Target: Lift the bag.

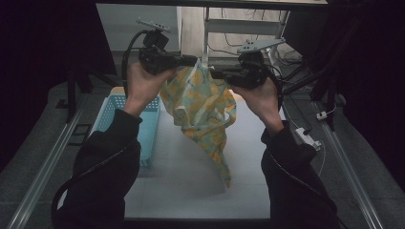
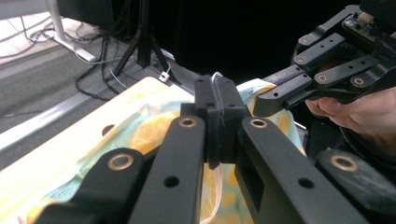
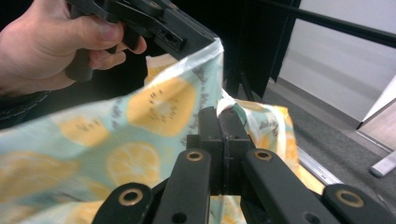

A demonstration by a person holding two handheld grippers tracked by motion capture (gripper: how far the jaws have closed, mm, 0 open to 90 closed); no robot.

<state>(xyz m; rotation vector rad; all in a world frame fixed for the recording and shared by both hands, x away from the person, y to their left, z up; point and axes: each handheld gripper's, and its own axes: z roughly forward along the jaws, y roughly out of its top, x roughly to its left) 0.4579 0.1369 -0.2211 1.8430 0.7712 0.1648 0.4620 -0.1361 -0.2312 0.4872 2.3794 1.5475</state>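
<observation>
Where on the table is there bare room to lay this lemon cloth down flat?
The white table is bare across its near half, between the two sleeves, and on the right as far as its edge. The left side is crowded by the blue basket. The cloth hangs from the left gripper and right gripper, its tail over the middle.

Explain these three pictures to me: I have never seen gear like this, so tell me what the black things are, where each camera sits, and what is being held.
No robot here: a person holds a black two-jaw hand tool in each hand. The high view looks down from above the table: the left gripper and right gripper lift a thin cloth printed with yellow lemon slices on pale green above the white table. A light blue plastic basket stands at the table's left. The other two pictures come from cameras riding on the tools, looking along their jaws. In each, the jaws are shut on the cloth's upper edge, and the other tool pinches it nearby.
</observation>
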